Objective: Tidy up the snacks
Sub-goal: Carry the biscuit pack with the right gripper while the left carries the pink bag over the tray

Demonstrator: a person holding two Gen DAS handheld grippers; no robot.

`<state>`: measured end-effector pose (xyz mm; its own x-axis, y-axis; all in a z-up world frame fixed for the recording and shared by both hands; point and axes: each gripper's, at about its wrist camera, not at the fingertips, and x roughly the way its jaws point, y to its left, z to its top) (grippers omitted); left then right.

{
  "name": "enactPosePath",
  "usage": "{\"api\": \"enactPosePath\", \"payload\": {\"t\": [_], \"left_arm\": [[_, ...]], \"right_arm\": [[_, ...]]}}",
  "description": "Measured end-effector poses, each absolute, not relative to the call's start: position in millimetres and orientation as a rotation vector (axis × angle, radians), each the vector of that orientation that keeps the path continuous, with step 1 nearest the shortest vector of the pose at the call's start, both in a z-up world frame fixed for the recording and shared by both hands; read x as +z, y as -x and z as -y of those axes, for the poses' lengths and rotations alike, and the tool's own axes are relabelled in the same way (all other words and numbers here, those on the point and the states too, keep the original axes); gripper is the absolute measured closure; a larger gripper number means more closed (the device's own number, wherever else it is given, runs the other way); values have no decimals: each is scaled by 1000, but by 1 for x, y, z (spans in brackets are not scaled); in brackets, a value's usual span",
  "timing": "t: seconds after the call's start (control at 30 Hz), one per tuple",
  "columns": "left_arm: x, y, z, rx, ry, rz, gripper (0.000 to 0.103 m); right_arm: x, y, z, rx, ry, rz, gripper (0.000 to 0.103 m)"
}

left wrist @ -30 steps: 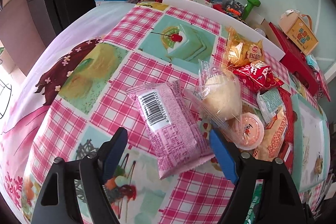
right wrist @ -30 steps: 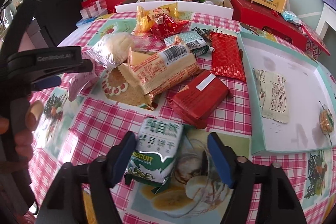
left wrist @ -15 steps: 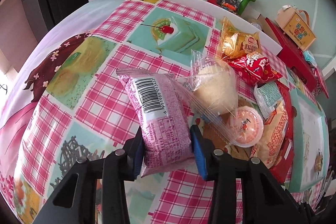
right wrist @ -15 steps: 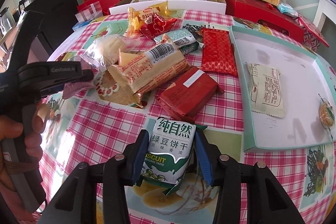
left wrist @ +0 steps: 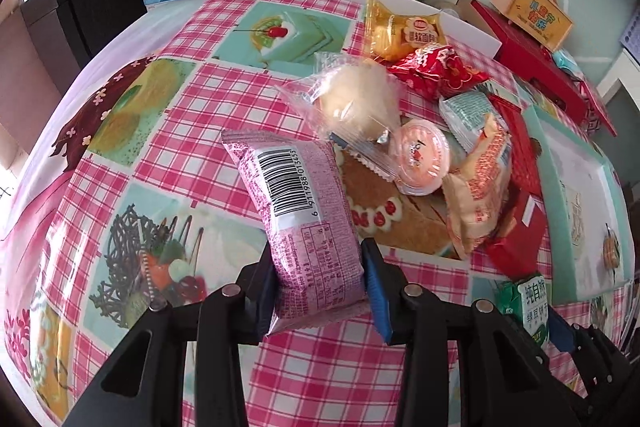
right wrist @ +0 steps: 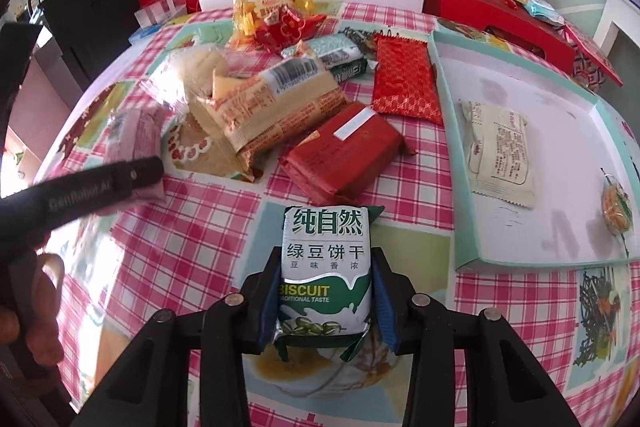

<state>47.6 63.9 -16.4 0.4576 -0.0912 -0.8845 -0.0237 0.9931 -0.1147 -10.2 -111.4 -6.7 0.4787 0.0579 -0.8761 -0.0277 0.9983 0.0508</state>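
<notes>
Closing in from wide a second ago, the left gripper [left wrist: 320, 287] now pinches the pink pack [left wrist: 304, 223] at its near end, over the tabletop [left wrist: 168, 131]. On the right, the right gripper [right wrist: 325, 301] has clamped the green biscuit pack [right wrist: 325, 267] the same way. Both look ready for the tray [right wrist: 516, 95], which I'd guess is their destination.

Left tool [left wrist: 318, 291]: black frame, blue pads, round silver screws.
Right tool [right wrist: 324, 301]: same black frame, blue pads.
Marking: pale "GenRobot.AI" lettering on left tool's side.
</notes>
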Motion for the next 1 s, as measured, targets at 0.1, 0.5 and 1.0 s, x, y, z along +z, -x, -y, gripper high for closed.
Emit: {"api": "enactPosePath", "payload": {"t": [0.1, 0.5, 1.0], "left_arm": [[-8, -44, -63, -43, 116, -1071, 63], [42, -28, -37, -102, 85, -928, 63], [72, -28, 57, -296, -38, -817, 63]], "right_arm": [[4, 13, 117, 60, -57, -1034, 61], [46, 25, 145, 38, -149, -905, 61], [71, 40, 249, -198, -303, -801, 61]]}}
